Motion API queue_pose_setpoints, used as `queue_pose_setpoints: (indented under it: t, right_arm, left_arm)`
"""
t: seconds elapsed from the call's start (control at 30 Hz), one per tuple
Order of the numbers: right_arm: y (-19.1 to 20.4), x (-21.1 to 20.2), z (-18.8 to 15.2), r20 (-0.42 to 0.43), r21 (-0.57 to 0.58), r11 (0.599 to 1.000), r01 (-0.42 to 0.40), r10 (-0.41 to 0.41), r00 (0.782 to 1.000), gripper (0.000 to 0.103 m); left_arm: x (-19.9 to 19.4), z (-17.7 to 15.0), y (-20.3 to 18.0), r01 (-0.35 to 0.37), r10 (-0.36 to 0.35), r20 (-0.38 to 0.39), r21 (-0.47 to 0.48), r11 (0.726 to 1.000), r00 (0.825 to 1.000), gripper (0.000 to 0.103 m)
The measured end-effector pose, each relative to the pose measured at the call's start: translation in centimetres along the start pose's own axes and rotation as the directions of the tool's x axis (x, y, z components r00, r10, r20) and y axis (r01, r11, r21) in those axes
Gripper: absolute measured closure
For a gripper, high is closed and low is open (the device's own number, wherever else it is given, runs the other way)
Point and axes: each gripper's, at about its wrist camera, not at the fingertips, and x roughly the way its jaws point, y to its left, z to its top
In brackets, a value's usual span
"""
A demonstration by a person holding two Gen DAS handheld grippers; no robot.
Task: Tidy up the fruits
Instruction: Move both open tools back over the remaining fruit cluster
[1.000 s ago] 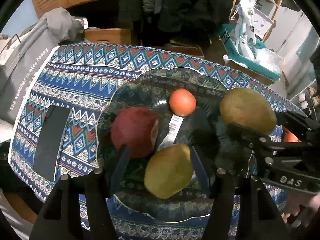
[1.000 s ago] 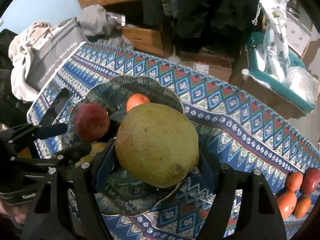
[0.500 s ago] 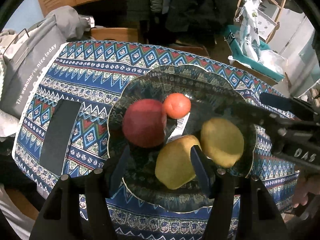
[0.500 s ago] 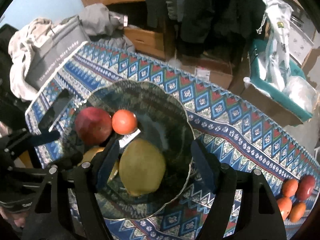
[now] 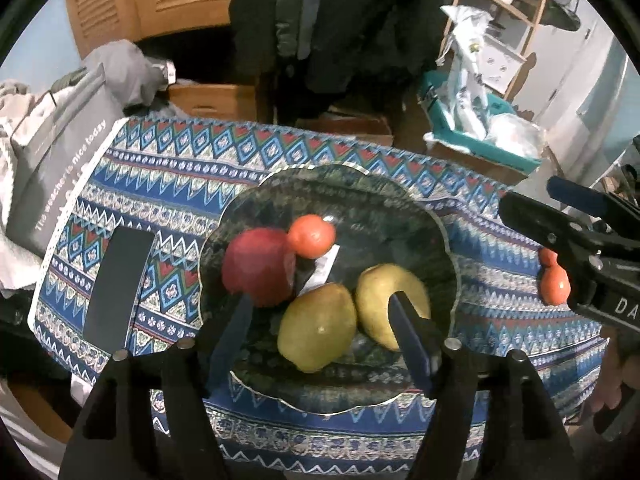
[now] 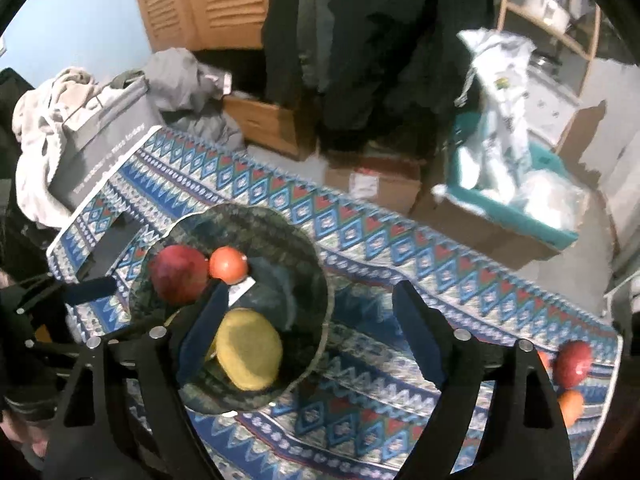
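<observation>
Green pears lie in the scalloped plate; both hand-held grippers, left and right, have just been opening, jaws empty.

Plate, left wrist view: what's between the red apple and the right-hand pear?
In the left wrist view, the other pear lies between the red apple and the right-hand pear, with a white label on the plate behind it.

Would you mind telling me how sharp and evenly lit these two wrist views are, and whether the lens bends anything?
Left wrist view: mostly sharp, dim warm light, the plate dark with a faint sheen; fisheye bows the tablecloth edge and blackens the corners. Right wrist view: visibly motion-smeared, the yellow-green fruit and cloth pattern soft; same barrel distortion.
</observation>
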Motion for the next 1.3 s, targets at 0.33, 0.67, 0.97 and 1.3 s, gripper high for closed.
queue_pose_setpoints:
  t: [0.33, 0.67, 0.97, 1.3]
  right_arm:
    - [-2.9, -5.0, -1.0, 0.070, 0.041, 0.995, 0.094, -0.097, 0.993, 0.016]
    - [-6.8, -9.6, -2.8, 0.129, 0.120, 0.978, 0.168, -0.183, 0.975, 0.016]
    - [-9.6, -12.4, -4.8, 0.160, 0.157, 0.961, 0.226, -0.251, 0.955, 0.016]
    - [-13.6, -14.7, -7.0, 0.164, 0.222, 0.933, 0.282, -0.321, 0.933, 0.016]
  left_arm:
    - [-2.2, 0.6, -3.3, 0.052, -0.054, 0.040, 0.047, 0.998, 0.998, 0.031]
    - [-5.0, 1.1, -6.9, 0.071, -0.080, 0.098, 0.093, 0.993, 0.992, 0.026]
    - [-6.4, 1.3, -10.0, 0.075, -0.093, 0.131, 0.135, 0.988, 0.987, 0.023]
    - [-6.4, 1.2, -13.9, 0.091, -0.116, 0.125, 0.192, 0.977, 0.985, 0.023]
